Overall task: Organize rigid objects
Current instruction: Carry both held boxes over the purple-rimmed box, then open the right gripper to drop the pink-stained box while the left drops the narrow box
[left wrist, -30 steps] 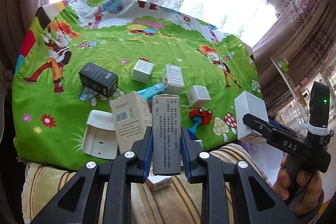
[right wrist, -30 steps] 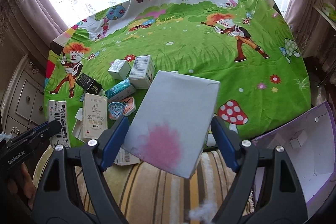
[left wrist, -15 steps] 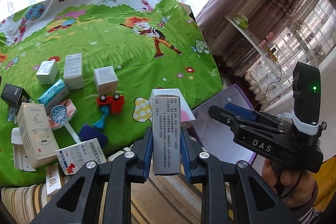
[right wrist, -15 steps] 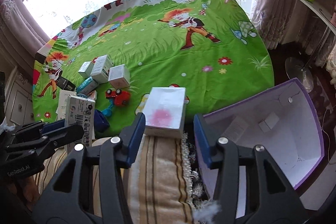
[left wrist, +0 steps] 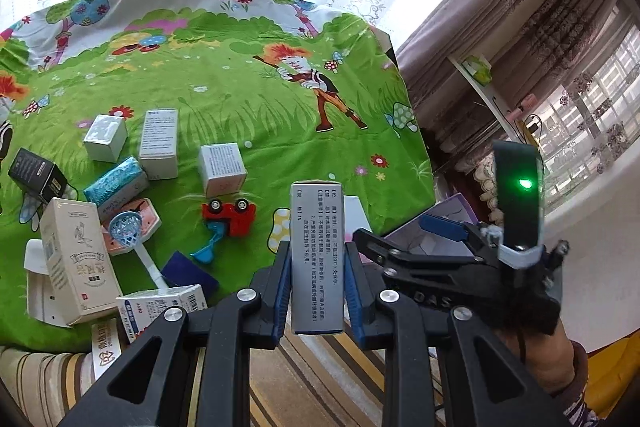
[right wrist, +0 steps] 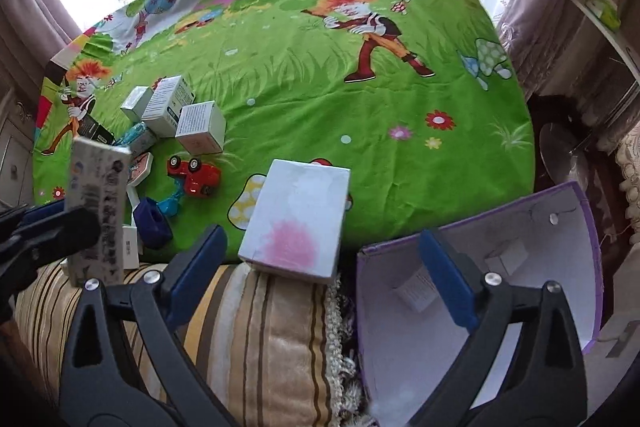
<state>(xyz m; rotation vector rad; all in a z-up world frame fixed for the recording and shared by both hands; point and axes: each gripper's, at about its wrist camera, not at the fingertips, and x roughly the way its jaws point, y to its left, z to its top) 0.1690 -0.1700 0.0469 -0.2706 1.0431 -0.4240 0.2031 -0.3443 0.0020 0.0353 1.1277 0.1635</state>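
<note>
Currently, status by item:
Sorted: two small white cartons lie inside the purple bin [right wrist: 520, 267], under the right gripper's [right wrist: 320, 263] right finger.
Outstanding: white-and-pink box [right wrist: 298, 219], ahead between the spread fingers on the tablecloth [right wrist: 320, 67] edge; red toy car [left wrist: 229, 215] and several cartons, far left.
Right gripper: jaws opening, wide apart, nothing pressed; tilted steeply downward.
Left gripper [left wrist: 318, 267]: clamped on a tall medicine carton [left wrist: 317, 259], held upright, angled downward, bin to its right.
</note>
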